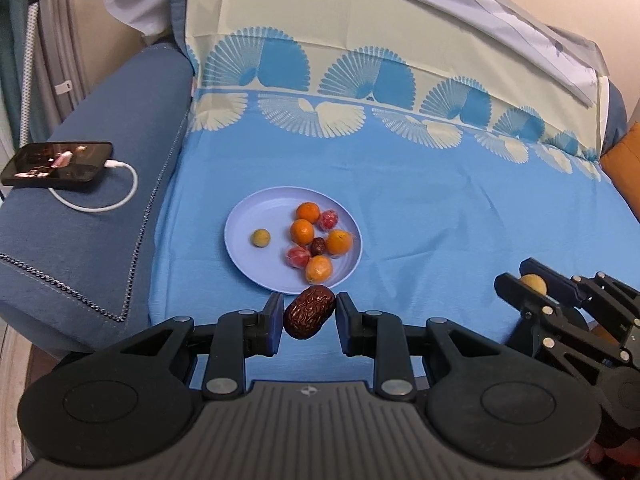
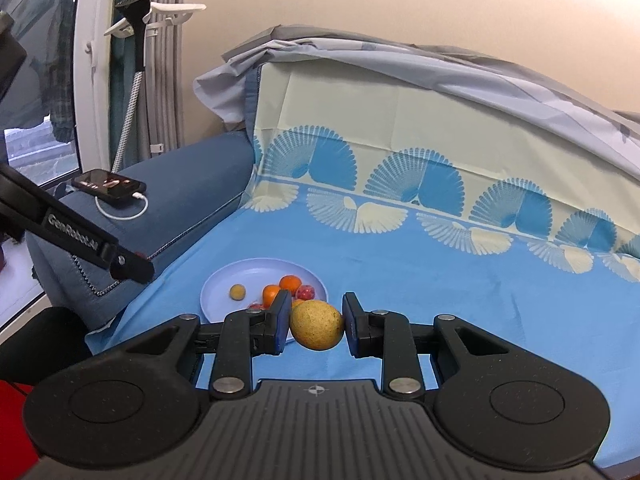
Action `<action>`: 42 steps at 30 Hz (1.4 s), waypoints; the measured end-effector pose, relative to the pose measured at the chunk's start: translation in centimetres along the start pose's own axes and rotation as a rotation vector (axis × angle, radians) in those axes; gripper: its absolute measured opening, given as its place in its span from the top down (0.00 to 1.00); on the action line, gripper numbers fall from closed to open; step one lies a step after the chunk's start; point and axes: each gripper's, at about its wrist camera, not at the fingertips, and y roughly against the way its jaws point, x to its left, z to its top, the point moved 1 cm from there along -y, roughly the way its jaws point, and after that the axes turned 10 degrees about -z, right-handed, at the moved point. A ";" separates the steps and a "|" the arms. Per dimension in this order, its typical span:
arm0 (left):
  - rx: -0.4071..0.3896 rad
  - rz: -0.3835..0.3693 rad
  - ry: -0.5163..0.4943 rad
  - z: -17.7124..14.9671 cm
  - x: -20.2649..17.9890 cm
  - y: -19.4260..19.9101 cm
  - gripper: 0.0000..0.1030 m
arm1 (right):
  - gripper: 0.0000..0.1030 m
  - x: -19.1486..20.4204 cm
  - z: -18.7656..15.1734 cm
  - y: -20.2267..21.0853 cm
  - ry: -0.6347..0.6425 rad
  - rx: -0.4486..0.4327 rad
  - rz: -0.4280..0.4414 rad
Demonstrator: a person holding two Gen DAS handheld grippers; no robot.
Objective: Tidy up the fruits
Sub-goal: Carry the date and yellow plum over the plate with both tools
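Observation:
A pale blue plate [image 1: 248, 216] lies on the blue sheet and holds several oranges [image 1: 303, 231], two red wrapped fruits [image 1: 329, 219], a dark date [image 1: 318, 245] and a small yellow-green fruit [image 1: 261, 237]. My left gripper [image 1: 309, 317] is shut on a wrinkled brown date [image 1: 309, 316], held just short of the plate's near rim. My right gripper [image 2: 316, 324] is shut on a round yellow fruit [image 2: 316, 324], near the plate [image 2: 224, 284] and to its right. In the left wrist view, the right gripper [image 1: 530, 286] shows at the right edge with the yellow fruit [image 1: 534, 283] in it.
A black phone [image 1: 56, 166] on a white charging cable rests on the dark blue sofa arm [image 1: 100, 220] to the left. The patterned sheet climbs the sofa back behind the plate. An orange cushion [image 1: 624, 168] sits at the far right. A handheld steamer [image 2: 136, 28] hangs near the window.

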 end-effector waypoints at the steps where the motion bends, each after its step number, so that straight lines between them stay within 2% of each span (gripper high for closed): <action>1: -0.007 0.004 0.004 0.0 0.2 0.2 0.70 | 0.72 0.1 0.0 -0.2 0.004 0.006 0.004; 8: -0.008 0.028 0.022 0.3 1.2 0.1 0.70 | 0.72 1.0 -0.2 -1.2 0.029 0.038 0.028; 20: 0.031 -0.005 0.007 2.6 1.3 -3.0 0.70 | 0.72 0.1 -0.2 -2.9 -0.013 0.068 -0.014; 31: 0.062 0.016 0.029 4.2 3.0 -5.1 0.70 | 0.72 1.2 0.6 -6.2 -0.020 0.099 0.036; 36: 0.098 0.019 0.030 5.0 3.6 -7.0 0.70 | 0.72 2.0 0.9 -8.2 -0.017 0.122 0.068; 42: 0.104 0.011 0.046 6.2 4.5 -9.0 0.70 | 0.72 2.9 1.5 -10.8 0.001 0.144 0.082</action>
